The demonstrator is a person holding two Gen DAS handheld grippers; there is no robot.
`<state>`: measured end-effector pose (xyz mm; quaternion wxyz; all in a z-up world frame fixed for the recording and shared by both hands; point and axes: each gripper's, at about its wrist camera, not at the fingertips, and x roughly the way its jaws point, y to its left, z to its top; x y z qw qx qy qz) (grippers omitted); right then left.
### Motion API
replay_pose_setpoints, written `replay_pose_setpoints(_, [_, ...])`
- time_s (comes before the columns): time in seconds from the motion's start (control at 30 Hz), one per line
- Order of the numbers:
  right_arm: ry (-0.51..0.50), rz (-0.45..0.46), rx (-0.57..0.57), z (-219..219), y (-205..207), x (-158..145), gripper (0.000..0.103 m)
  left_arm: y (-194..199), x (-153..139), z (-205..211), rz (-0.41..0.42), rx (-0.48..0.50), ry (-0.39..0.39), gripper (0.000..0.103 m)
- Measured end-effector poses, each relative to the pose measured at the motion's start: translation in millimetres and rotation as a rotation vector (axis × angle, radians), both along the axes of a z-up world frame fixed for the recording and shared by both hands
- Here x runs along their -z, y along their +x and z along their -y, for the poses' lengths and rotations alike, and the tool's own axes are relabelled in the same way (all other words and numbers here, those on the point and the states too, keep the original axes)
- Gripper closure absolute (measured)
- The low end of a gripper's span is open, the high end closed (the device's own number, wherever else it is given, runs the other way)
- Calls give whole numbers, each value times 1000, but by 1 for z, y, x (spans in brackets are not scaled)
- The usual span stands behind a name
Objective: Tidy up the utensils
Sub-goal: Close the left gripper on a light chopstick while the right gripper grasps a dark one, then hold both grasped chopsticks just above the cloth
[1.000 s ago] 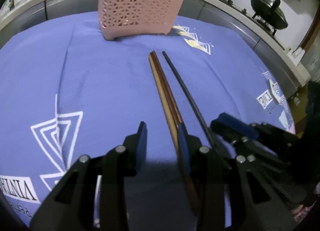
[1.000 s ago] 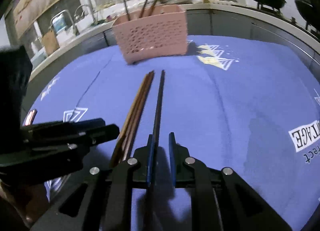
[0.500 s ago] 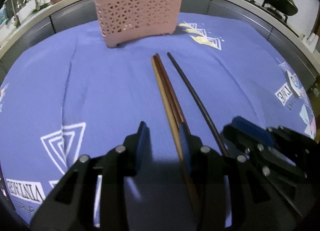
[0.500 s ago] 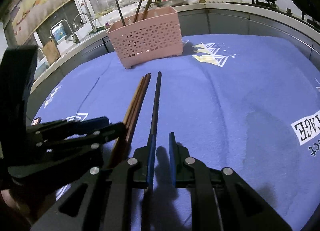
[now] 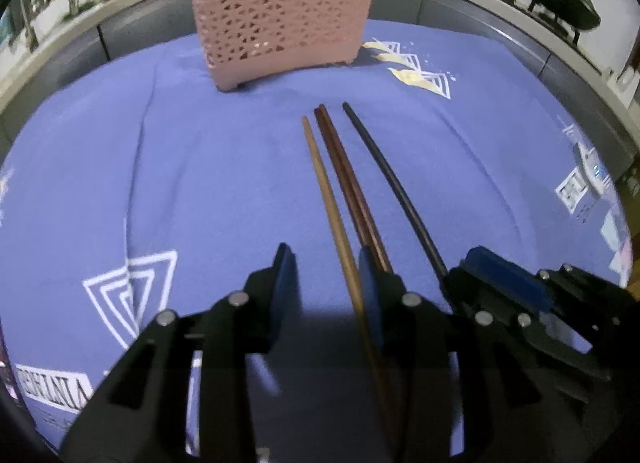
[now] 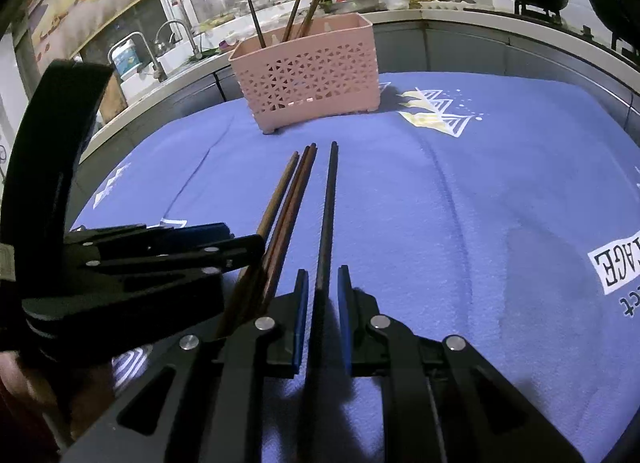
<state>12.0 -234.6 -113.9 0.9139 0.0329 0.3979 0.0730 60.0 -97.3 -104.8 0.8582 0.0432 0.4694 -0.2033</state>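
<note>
Three chopsticks lie on the blue cloth: a light brown one [image 5: 326, 191], a dark reddish one [image 5: 348, 187] and a black one [image 5: 394, 187]. My left gripper [image 5: 326, 269] is open, with the light brown chopstick running between its fingers. My right gripper [image 6: 323, 287] straddles the black chopstick [image 6: 327, 203], its pads close beside it with small gaps showing; it also appears at the right in the left wrist view [image 5: 504, 275]. A pink perforated basket [image 5: 280, 19] stands farther back with several chopsticks upright in it.
The blue printed cloth [image 5: 160, 183] covers the table. A grey counter with a sink and taps [image 6: 172, 35] runs behind. Woks [image 5: 560, 11] sit on a stove at the right.
Both grippers have lifted and tilted, so the basket looks nearer. The light brown chopstick has separated slightly from the reddish one. The grippers' openings look unchanged.
</note>
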Motion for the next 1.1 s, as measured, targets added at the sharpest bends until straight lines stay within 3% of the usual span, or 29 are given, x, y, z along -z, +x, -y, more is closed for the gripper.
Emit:
replay_pose_setpoints(0.07, [-5, 0, 1, 0, 0, 0, 88, -1, 1, 3, 27, 5, 23, 75])
replay_pose_setpoints(0.13, [-5, -6, 3, 0, 1, 2, 88, 0, 2, 0, 27, 13, 16, 91])
replay_pose_setpoints(0.27, [-10, -22, -11, -4, 3, 4, 88, 1, 3, -20, 1, 2, -12, 96])
replay_pose_setpoints(0.6, [-80, -18, -16, -16, 2, 10, 88, -5, 8, -77, -5, -31, -40, 95])
replay_pose_setpoints(1.1, [-98, -14, -2, -19, 1, 10, 88, -11, 9, -77, 31, -39, -45, 95])
